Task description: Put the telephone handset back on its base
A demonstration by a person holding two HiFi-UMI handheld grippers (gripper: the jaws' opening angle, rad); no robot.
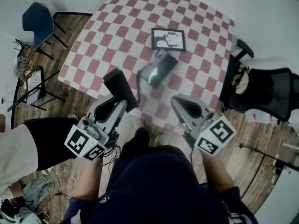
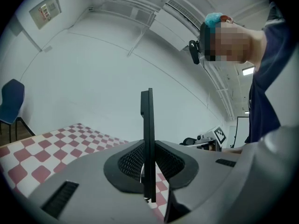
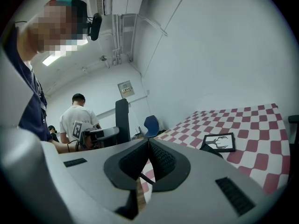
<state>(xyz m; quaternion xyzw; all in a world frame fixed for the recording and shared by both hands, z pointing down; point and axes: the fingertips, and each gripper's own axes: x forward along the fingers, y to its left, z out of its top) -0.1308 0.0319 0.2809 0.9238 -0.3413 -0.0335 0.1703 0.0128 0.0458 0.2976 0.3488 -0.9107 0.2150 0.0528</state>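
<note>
A red-and-white checkered tablecloth (image 1: 196,36) covers the table, with a framed picture (image 1: 168,38) lying at its far side and the telephone base (image 1: 160,66) just nearer, its cord (image 1: 138,80) curling off toward the near edge. A blue chair (image 1: 39,20) stands beyond the table's left corner, a black office chair (image 1: 271,90) to the right, and a second person in a white shirt (image 3: 79,118) beside the left gripper. Nothing lies between handset and base. The left gripper (image 1: 122,105) clamps the black telephone handset (image 1: 120,87) edge-on between narrowly parted jaws, raised left of the base and apart from it. The right gripper (image 1: 177,100) is closed and empty, held low by the near table edge.
</note>
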